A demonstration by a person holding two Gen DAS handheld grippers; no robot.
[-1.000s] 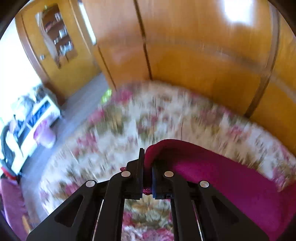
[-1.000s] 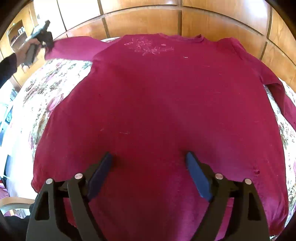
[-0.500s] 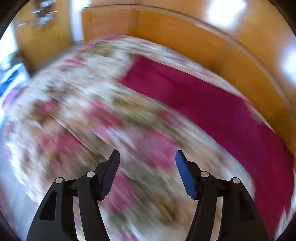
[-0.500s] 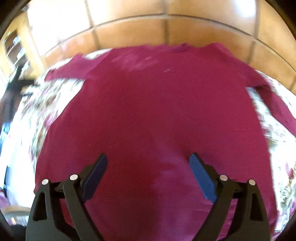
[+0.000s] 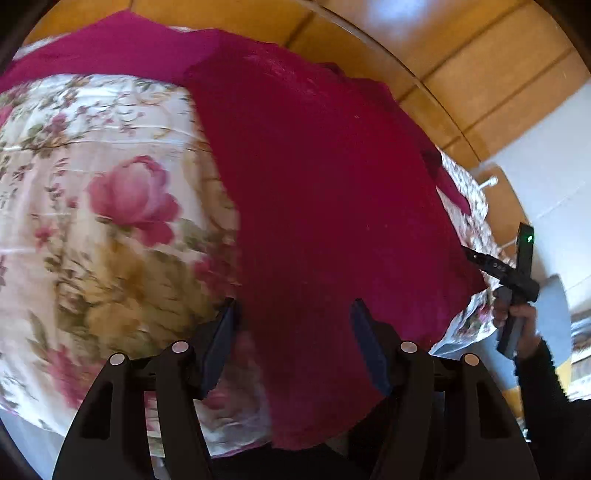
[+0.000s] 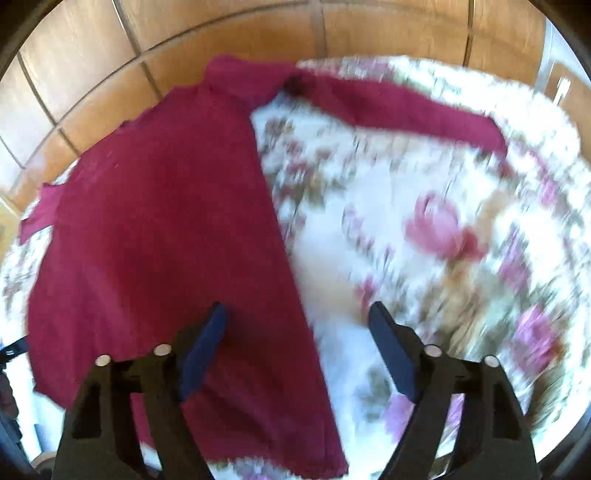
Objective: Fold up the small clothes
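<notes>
A maroon long-sleeved top lies flat on a floral bedspread. My left gripper stands open low over the top's left side near the hem, and the cloth edge runs between its fingers without being pinched. One sleeve stretches away to the far left. In the right wrist view the top fills the left half, its other sleeve laid out to the right. My right gripper straddles the top's right side edge. Its jaws are closing and the pads do not press the cloth.
A wooden panelled wall rises right behind the bed. The bedspread lies bare to the right of the top. In the left wrist view a hand holds the right gripper by the top's far hem corner. The bed's near edge drops off below.
My left gripper let go of the sleeve cuff, opened and swung over to the top's lower left side. My right gripper slid from the top's middle to its right side edge and narrowed a little.
</notes>
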